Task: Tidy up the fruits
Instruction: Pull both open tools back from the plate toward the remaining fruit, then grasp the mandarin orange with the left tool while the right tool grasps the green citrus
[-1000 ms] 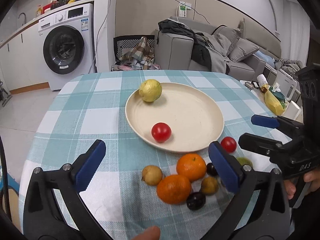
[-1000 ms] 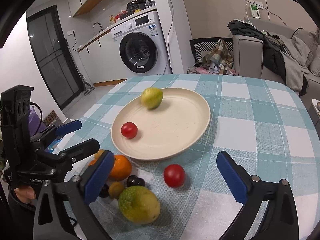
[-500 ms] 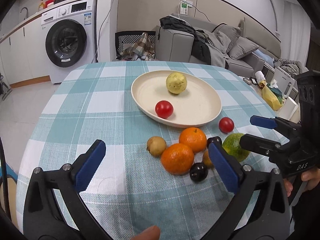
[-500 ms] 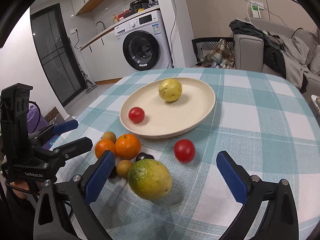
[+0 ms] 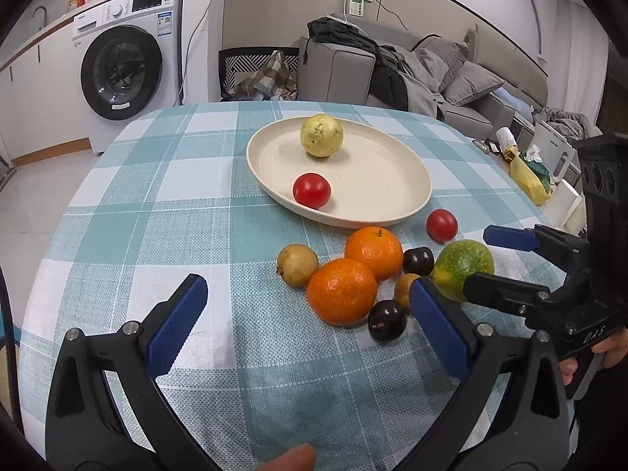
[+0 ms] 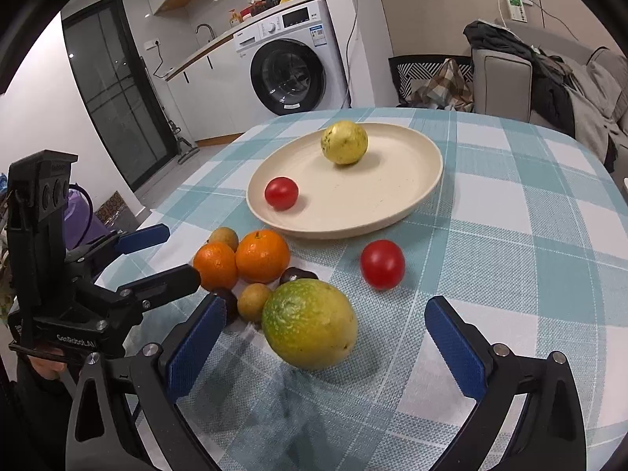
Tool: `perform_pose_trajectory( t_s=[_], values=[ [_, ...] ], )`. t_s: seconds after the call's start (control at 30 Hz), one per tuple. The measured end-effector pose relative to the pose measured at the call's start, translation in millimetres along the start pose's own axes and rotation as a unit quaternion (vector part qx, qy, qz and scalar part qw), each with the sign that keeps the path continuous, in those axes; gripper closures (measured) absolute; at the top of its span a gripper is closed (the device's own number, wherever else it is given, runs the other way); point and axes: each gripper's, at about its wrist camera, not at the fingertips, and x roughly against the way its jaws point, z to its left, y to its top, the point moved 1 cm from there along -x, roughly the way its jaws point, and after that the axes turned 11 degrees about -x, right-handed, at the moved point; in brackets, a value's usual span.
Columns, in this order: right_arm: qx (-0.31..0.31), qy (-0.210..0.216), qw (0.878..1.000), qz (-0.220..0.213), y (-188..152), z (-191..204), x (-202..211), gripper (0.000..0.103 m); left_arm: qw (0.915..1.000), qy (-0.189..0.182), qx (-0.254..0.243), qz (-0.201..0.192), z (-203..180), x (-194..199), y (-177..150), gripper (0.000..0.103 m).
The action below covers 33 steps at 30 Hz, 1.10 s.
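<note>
Over the last second the round yellow-green guava [image 5: 321,140] has rolled from the far left rim of the wide cream plate [image 5: 396,180] to its far middle, where it now sits sharp rather than blurred. We have pulled both grippers back from the plate: the left gripper [image 5: 310,324] now looks over the whole fruit cluster on the bench, and the large green-yellow citrus [image 6: 309,324] now lies between the fingers [image 6: 195,347] of our right gripper [image 6: 325,347].

"DAS" – right gripper [image 5: 506,263] body; "GenRobot.AI" – left gripper [image 6: 165,253] body.
</note>
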Motion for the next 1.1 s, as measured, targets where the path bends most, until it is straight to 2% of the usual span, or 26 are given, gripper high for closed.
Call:
perform_pose_trajectory(
  t_s=[0.2,0.27,0.33,0.4,0.53,0.7,0.8,0.9,1.1],
  values=[
    [-0.003,0.014,1.000,0.020,-5,-2,-4,0.001,0.9999,-0.002,0.006,0.008,3,-5,0,0.001],
    [-0.001,0.018,1.000,0.024,-6,0,-5,0.002,0.9999,-0.008,0.002,0.009,2,-6,1,0.005],
    [0.001,0.022,0.999,0.031,-7,1,-6,0.006,0.9999,-0.009,-0.003,0.008,0,-7,2,0.005],
    [0.001,0.022,0.999,0.037,-8,1,-8,0.015,0.9999,-0.012,-0.005,0.009,-1,-8,2,0.006],
    [-0.002,0.025,0.999,0.045,-11,0,-9,0.022,0.9993,-0.032,0.001,0.019,-1,-13,1,0.015],
    [0.002,0.030,0.998,0.048,-12,2,-9,0.034,0.9989,-0.034,0.007,0.032,1,-19,0,0.023],
    [0.000,0.033,0.998,0.050,-11,1,-10,0.034,0.9987,-0.039,0.011,0.033,2,-21,-1,0.027],
    [-0.006,0.035,0.998,0.051,-10,-2,-11,0.039,0.9974,-0.061,0.020,0.033,2,-23,-2,0.033],
    [-0.006,0.038,0.998,0.051,-10,0,-11,0.045,0.9962,-0.081,0.018,0.026,-2,-22,-2,0.050]
  ],
)
